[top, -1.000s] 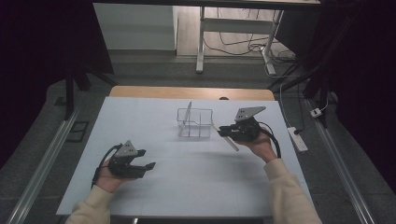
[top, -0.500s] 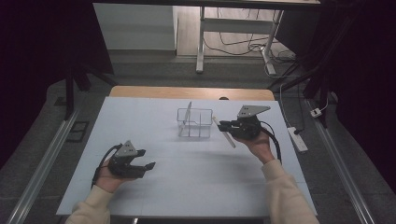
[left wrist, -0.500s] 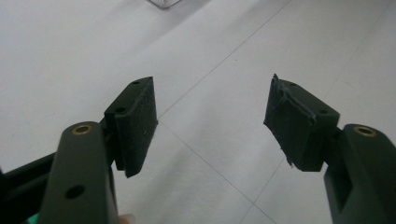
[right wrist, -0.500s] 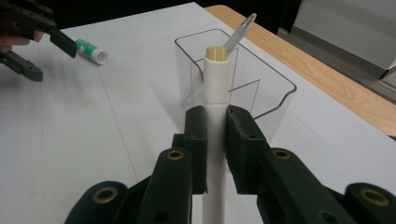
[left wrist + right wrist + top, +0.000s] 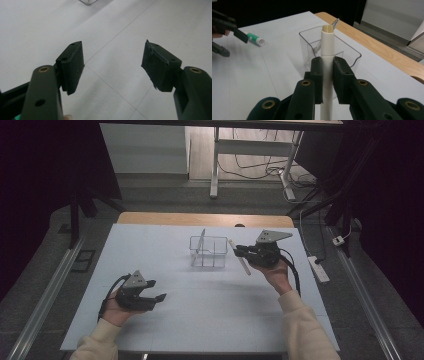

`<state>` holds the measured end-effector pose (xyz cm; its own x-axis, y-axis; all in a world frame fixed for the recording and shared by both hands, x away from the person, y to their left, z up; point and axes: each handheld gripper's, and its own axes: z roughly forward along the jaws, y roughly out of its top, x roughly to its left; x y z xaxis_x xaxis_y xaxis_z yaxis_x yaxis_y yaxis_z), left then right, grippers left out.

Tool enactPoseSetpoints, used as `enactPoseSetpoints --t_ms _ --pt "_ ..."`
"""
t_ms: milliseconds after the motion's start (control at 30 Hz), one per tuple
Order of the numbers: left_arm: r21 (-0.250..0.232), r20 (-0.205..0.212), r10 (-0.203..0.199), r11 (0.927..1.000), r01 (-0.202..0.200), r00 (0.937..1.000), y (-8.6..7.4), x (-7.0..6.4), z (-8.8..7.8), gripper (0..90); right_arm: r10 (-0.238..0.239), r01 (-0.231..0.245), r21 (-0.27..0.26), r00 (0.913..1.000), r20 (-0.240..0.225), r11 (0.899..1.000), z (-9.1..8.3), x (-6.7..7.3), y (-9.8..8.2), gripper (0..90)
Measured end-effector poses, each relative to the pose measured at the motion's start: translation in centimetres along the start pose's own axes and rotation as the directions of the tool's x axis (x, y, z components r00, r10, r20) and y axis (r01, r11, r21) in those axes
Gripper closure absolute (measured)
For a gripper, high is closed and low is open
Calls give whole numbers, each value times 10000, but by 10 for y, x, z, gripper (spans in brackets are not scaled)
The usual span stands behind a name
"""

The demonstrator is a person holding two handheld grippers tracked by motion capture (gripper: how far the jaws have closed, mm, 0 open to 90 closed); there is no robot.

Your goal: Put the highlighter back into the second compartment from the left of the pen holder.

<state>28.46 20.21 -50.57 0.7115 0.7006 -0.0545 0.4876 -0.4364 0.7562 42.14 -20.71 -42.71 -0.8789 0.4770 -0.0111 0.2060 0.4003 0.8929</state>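
Firmly, right gripper point(image 5: 327, 82) clamps a white tube point(image 5: 327, 47) — beside the clear holder point(image 5: 352, 53).

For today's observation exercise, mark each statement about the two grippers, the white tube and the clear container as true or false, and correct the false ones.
1. The right gripper is shut on the white tube. True.
2. The left gripper holds a green-capped item. False: its jaws stand open with nothing between them.
3. The clear container stands on the white table. True.
4. The white tube already lies inside the clear container. False: it is held outside, beside the container.
5. The left gripper is above the container. False: it sits near the table's front edge, well apart.
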Motion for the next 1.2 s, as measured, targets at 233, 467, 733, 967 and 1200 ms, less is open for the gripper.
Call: enactPoseSetpoints --t_ms 233,467,733,967,1200 --pt "-17 3 2 10000 -2 10000 0 0 0 340 196 -187 -379 9995 235 9991 2 2 8 775" --pt "-39 8 -17 10000 17 10000 0 1 -1 340 313 -288 -678 9988 366 9973 7 4 16 775" --pt "-37 13 -1 10000 1 10000 0 1 -1 340 475 -434 -1035 9982 371 9937 11 5 23 775" --pt "-53 1 -18 10000 18 10000 0 1 -1 340 583 -514 -1277 9970 509 9905 14 4 30 775" --pt "-53 1 -25 10000 25 10000 0 2 -2 340 623 -535 -1416 9963 589 9885 19 3 37 775"
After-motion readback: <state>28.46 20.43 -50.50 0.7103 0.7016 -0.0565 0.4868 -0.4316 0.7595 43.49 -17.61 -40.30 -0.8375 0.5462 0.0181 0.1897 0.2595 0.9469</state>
